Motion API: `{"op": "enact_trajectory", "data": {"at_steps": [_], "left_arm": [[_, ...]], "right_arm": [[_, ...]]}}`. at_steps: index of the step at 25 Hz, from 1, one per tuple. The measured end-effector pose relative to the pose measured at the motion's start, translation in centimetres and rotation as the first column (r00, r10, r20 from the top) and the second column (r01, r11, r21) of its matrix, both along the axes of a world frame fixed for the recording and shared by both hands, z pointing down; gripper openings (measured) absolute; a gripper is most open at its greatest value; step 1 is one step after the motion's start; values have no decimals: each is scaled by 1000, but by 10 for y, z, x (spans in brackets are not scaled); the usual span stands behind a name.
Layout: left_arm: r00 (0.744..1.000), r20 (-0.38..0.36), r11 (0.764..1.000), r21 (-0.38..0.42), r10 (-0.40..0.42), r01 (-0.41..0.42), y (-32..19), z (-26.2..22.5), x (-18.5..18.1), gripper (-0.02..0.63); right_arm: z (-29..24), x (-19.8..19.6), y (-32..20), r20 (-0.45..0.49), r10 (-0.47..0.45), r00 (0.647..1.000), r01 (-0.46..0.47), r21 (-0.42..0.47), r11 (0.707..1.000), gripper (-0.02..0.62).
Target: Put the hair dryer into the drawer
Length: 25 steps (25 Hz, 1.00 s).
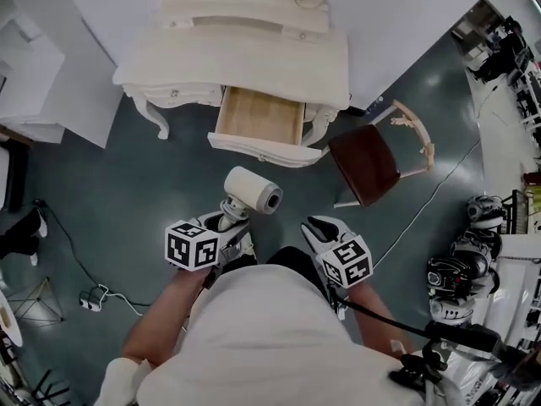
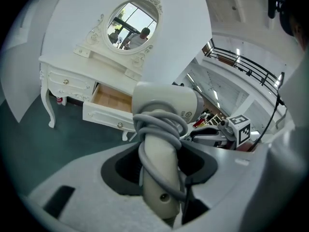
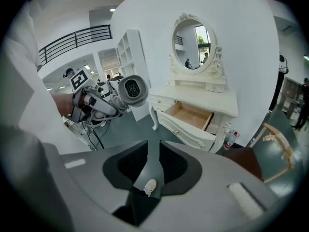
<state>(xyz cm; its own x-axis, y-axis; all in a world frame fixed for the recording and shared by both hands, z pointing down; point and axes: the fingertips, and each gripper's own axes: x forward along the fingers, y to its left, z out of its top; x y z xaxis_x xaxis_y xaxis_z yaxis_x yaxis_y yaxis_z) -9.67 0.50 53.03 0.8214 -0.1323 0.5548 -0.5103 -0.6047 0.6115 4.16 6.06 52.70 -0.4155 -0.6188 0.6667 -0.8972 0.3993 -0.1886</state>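
Note:
A white hair dryer (image 1: 251, 191) with its grey cord wound round the handle is upright in my left gripper (image 1: 232, 216), above the floor in front of the dressing table (image 1: 254, 53). In the left gripper view the jaws are shut on the hair dryer's handle (image 2: 159, 173), the barrel (image 2: 166, 103) above them. The table's wooden drawer (image 1: 258, 117) stands pulled out and looks empty. My right gripper (image 1: 314, 224) is level with the left one, to its right, shut with nothing in it. From the right gripper view the hair dryer's nozzle (image 3: 131, 90) shows at the left, the drawer (image 3: 190, 116) ahead.
A chair with a dark red seat (image 1: 363, 163) stands right of the drawer. A thin cable (image 1: 427, 205) runs across the floor on the right toward helmets and gear (image 1: 461, 269). White furniture (image 1: 34, 74) lines the left. An oval mirror (image 2: 133, 25) tops the table.

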Motion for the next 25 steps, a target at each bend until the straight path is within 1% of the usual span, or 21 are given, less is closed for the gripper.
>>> {"op": "enact_trajectory", "data": {"at_steps": [5, 9, 13, 18, 22, 25], "left_arm": [[1000, 26, 1000, -22, -17, 18, -45, 16, -8, 207], [998, 50, 999, -29, -31, 32, -75, 26, 0, 207], [994, 100, 999, -24, -34, 37, -108, 39, 12, 207], [980, 195, 1000, -5, -25, 26, -163, 56, 42, 207], [963, 270, 1000, -2, 4, -4, -199, 67, 66, 207], [944, 327, 999, -12, 38, -36, -223, 81, 80, 207]], "right_arm": [[-2, -7, -35, -3, 7, 1000, -7, -1, 1000, 80], [0, 3, -60, -7, -2, 1000, 2, -13, 1000, 78], [2, 15, -91, 4, -32, 999, 32, -13, 999, 80], [3, 53, -148, 26, -82, 996, 82, -7, 997, 80], [-2, 89, -193, 27, -122, 992, 122, 6, 993, 78], [-2, 114, -221, 36, -136, 990, 135, 11, 991, 78]]}}
